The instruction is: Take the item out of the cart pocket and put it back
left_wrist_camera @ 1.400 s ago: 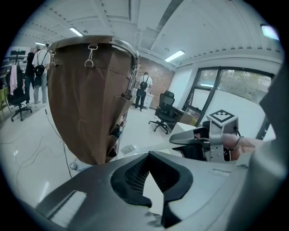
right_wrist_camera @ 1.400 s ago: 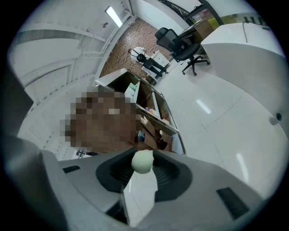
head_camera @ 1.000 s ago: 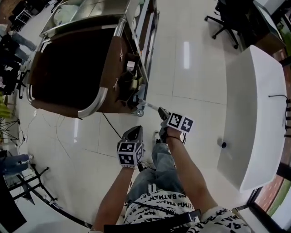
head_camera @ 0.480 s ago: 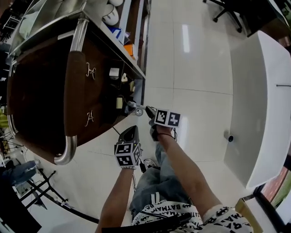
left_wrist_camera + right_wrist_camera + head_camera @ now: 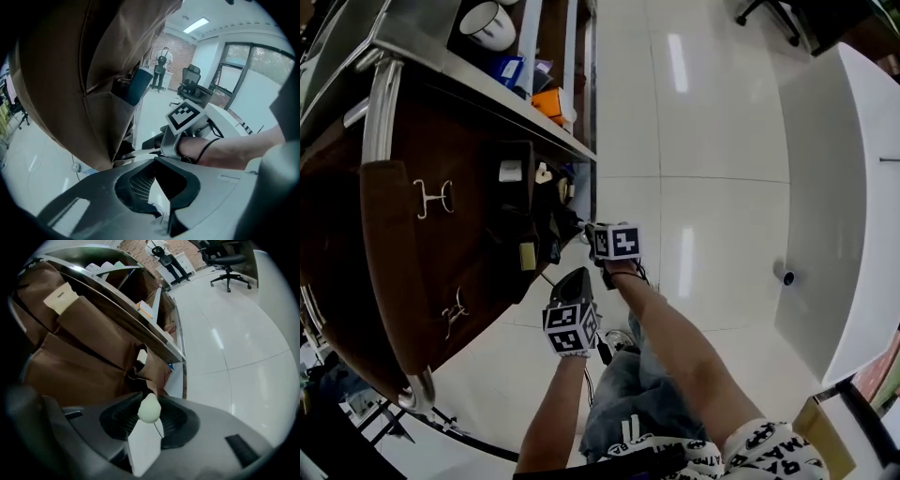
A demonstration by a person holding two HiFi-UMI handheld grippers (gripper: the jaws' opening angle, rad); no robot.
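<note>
In the right gripper view my right gripper point(image 5: 149, 405) is shut on a white item point(image 5: 144, 442) with a pale round end point(image 5: 149, 410), and that end points at the brown fabric pockets point(image 5: 151, 365) on the cart's side. From the head view, the right gripper point(image 5: 591, 234) is close against the cart's dark pockets point(image 5: 534, 217), and the item cannot be made out there. My left gripper point(image 5: 577, 275) hangs lower and nearer me, apart from the cart. Its jaws point(image 5: 154, 162) meet at the tips with nothing between them. A dark blue thing point(image 5: 138, 87) sticks out of a pocket point(image 5: 105, 126).
The cart point(image 5: 384, 234) fills the left, its shelves holding a white cup point(image 5: 487, 21) and an orange box point(image 5: 549, 101). A white counter point(image 5: 839, 216) stands at the right, with glossy tiled floor point(image 5: 712, 122) between. The person's legs are below the grippers. Office chairs stand far off.
The cart has grown larger in the head view and now fills the left. My right gripper has moved left, up to the cart's side pockets. The left gripper has barely moved.
</note>
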